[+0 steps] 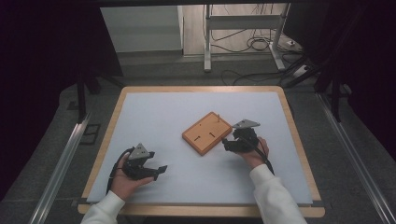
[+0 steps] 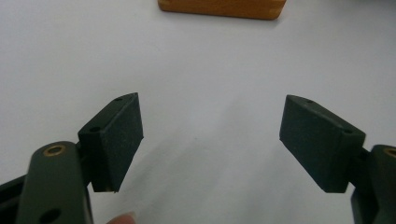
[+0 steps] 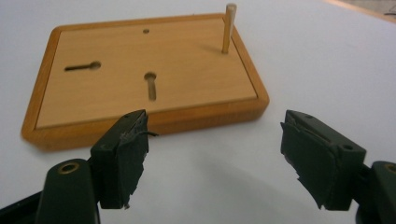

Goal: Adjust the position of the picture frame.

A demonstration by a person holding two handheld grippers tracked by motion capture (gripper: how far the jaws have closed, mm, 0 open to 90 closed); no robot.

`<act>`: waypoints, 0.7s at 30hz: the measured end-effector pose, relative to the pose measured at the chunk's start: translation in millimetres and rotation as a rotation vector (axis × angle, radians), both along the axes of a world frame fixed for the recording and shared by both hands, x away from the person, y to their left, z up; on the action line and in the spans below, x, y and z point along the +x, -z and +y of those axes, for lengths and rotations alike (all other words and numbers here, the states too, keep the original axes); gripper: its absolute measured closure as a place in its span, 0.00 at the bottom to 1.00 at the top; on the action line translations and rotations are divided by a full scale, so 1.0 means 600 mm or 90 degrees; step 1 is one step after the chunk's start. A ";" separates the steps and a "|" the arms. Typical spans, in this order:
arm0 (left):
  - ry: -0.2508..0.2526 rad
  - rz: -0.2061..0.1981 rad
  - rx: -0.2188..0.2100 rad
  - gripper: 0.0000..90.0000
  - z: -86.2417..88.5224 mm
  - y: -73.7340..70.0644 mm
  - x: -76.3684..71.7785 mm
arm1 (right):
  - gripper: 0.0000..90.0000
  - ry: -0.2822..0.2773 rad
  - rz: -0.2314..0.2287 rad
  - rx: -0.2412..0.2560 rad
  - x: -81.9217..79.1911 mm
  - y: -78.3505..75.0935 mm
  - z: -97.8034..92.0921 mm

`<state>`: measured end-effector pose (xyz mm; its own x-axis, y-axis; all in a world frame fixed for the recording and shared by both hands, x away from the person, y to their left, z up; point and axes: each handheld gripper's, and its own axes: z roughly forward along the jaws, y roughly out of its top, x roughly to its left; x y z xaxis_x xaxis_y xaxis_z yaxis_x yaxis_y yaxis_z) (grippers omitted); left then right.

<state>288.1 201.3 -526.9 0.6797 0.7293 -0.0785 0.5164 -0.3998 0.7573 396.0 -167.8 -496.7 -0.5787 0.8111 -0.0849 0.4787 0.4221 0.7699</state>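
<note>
One table (image 1: 140, 100) carries everything here: it has a pale wooden rim and a light grey-white mat covering nearly its whole top. Near the middle of the mat, slightly toward the person's right, lies a flat wooden board (image 1: 207, 133), turned at an angle so one corner faces the person. The board has a darker orange-brown raised edge and a lighter inner panel.

The left hand-held gripper (image 1: 159, 171) is held low over the mat at the near left, well apart from the board, resting in the person's palm. In the left gripper view its jaws stand wide apart with nothing between them, bare mat below, and the board's edge (image 2: 222, 8) far ahead.

The right hand-held gripper (image 1: 227, 143) sits just beside the board's near right edge, held in the person's right hand. In the right gripper view its jaws are also spread wide and hold nothing; its worn, ragged pads (image 3: 130, 158) sit close to the board's (image 3: 144, 74) near rim without gripping it.

A thin wooden peg (image 3: 229, 28) stands upright in the board's far corner. Two keyhole-shaped slots (image 3: 150, 85) and one small round hole (image 3: 146, 31) are cut into the panel.
</note>
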 end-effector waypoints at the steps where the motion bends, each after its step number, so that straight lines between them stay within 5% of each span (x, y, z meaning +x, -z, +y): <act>1: 0.001 0.000 0.002 0.23 -0.001 0.001 0.000 | 0.27 0.001 0.001 -0.004 0.013 -0.001 0.004; 21: 0.000 0.005 0.006 0.23 0.000 0.004 0.004 | 0.50 -0.018 0.006 -0.014 0.108 0.010 0.048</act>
<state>290.8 201.6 -529.0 0.6787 0.7303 -0.0770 0.5224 -0.4064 0.7496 461.1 -139.1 -503.0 -0.6026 0.7921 -0.0969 0.4727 0.4522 0.7564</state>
